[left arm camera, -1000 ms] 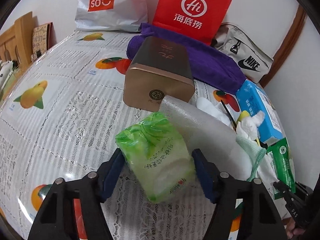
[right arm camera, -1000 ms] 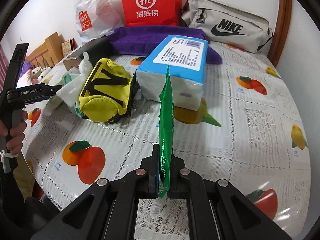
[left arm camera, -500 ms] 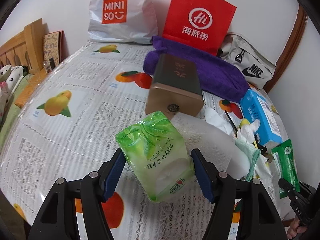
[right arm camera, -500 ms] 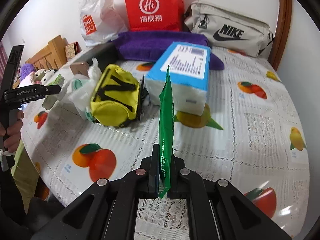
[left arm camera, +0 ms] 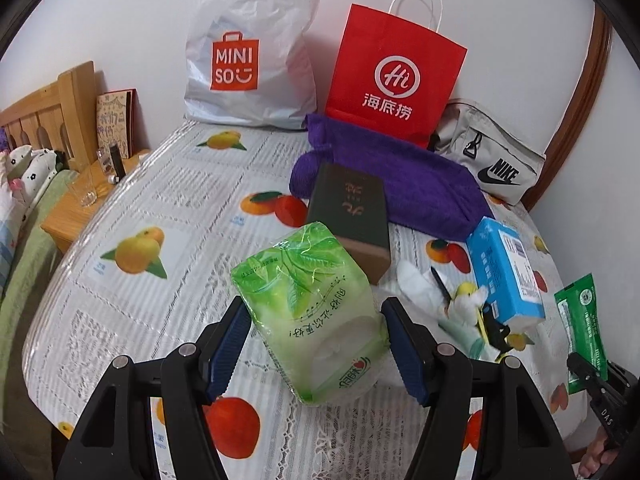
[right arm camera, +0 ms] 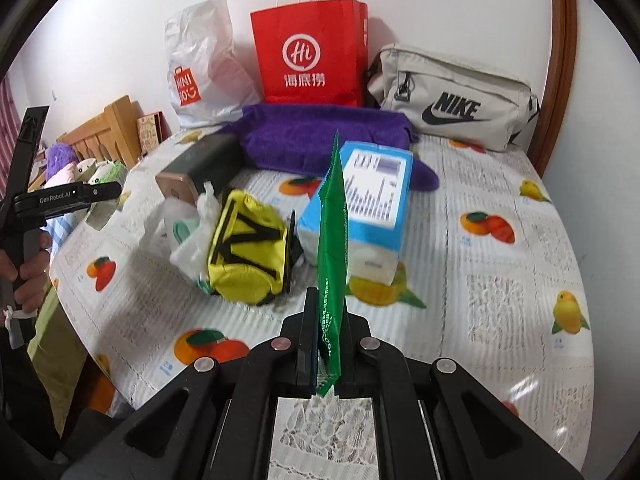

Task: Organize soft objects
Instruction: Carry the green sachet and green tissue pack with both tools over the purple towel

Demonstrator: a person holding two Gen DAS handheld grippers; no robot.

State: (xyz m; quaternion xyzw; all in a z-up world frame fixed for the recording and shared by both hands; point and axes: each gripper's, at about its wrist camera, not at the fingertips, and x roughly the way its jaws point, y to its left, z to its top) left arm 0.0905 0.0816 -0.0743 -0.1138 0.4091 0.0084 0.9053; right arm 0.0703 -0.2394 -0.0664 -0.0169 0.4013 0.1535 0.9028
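My left gripper (left arm camera: 316,332) is shut on a light green tissue pack (left arm camera: 312,312) and holds it above the table's near edge. My right gripper (right arm camera: 328,320) is shut on a flat dark green packet (right arm camera: 332,240) held upright on edge; the packet also shows in the left wrist view (left arm camera: 584,336). On the fruit-print tablecloth (right arm camera: 500,288) lie a yellow pouch (right arm camera: 248,252), a blue tissue box (right arm camera: 364,204), a white plastic bag (right arm camera: 188,244) and a purple towel (right arm camera: 320,136).
A brown box (left arm camera: 352,216) lies mid-table. A red paper bag (left arm camera: 396,76), a white Miniso bag (left arm camera: 248,52) and a grey Nike bag (right arm camera: 452,108) stand against the back wall. A wooden headboard and nightstand (left arm camera: 80,200) are at the left.
Both grippers have pulled back and up from the table with their packs, so more of the table and back wall shows. The clear plastic beside the tissue pack has dropped out of sight.
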